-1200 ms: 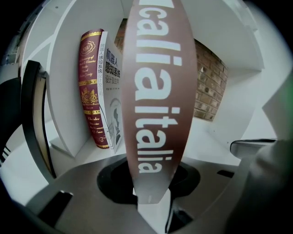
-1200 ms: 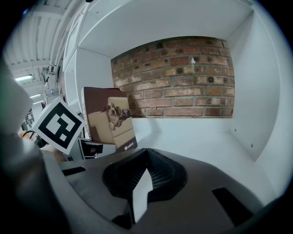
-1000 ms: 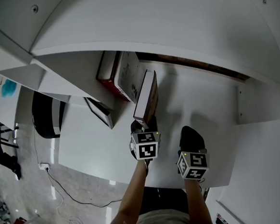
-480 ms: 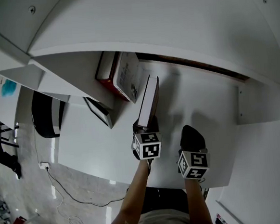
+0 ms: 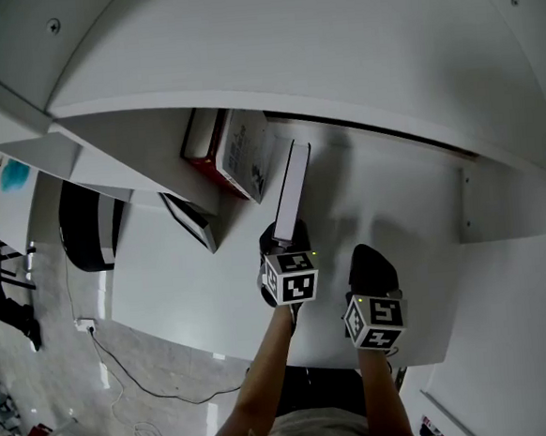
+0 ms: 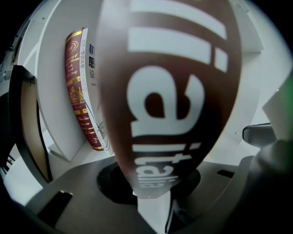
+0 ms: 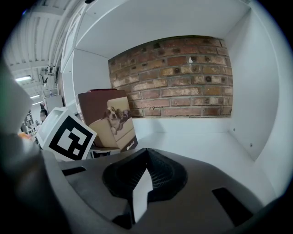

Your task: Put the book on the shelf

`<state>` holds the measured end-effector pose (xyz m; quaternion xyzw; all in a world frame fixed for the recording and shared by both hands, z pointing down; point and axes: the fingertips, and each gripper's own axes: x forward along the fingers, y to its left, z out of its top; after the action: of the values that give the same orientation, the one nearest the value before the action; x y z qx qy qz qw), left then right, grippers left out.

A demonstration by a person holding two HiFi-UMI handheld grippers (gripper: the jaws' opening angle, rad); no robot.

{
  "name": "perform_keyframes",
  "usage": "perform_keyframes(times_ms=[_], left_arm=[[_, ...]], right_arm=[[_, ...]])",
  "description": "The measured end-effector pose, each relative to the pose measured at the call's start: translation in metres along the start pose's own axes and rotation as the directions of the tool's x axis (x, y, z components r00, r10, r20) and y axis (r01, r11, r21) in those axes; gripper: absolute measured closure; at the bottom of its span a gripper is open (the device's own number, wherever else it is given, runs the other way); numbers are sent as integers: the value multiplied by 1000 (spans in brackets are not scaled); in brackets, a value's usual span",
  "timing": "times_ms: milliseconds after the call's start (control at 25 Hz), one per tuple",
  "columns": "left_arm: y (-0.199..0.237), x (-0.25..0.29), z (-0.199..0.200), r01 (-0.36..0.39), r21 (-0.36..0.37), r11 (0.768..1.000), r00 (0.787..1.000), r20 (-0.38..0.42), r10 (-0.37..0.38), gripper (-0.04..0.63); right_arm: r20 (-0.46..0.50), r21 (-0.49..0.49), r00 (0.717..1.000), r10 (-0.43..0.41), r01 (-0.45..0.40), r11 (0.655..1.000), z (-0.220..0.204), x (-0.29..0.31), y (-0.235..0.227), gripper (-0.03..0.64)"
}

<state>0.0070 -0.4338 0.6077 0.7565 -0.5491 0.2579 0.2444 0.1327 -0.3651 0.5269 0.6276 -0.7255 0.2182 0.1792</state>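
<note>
One red book (image 5: 244, 151) leans beside the book (image 5: 291, 187) left tongs (image 5: 279, 238) grip; right tongs (image 5: 368, 257) closed.

Head view looks steeply down; both gripper views face into the shelf (image 7: 194, 142).

- An indoor room, seemingly a lab or office dressed with home-style furniture.
- White shelf unit (image 5: 395, 212) with a brick-pattern back panel (image 7: 174, 77) and books (image 5: 235, 149).
- Glossy grey floor (image 5: 175, 403), loose cable (image 5: 115, 361), ceiling strip lights (image 7: 23, 78).

The brown book (image 5: 290, 187) (white lettering, dogs on cover) stands upright on the white shelf (image 5: 399, 207).
</note>
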Motion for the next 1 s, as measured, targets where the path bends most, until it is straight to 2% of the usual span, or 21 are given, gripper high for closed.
perform_keyframes(times_ms=[520, 760, 1000], left_arm=[[2, 18, 17, 11, 7, 1000, 1000, 4, -11, 446], [4, 22, 21, 22, -31, 999, 1000, 18, -21, 445], [3, 17, 21, 3, -1, 1000, 999, 45, -3, 442]], right_arm=[[-5, 9, 1000, 0, 0, 1000, -2, 2, 0, 600], [-9, 9, 1000, -1, 1, 1000, -4, 3, 0, 600], [-8, 5, 1000, 1, -1, 1000, -5, 1, 2, 600]])
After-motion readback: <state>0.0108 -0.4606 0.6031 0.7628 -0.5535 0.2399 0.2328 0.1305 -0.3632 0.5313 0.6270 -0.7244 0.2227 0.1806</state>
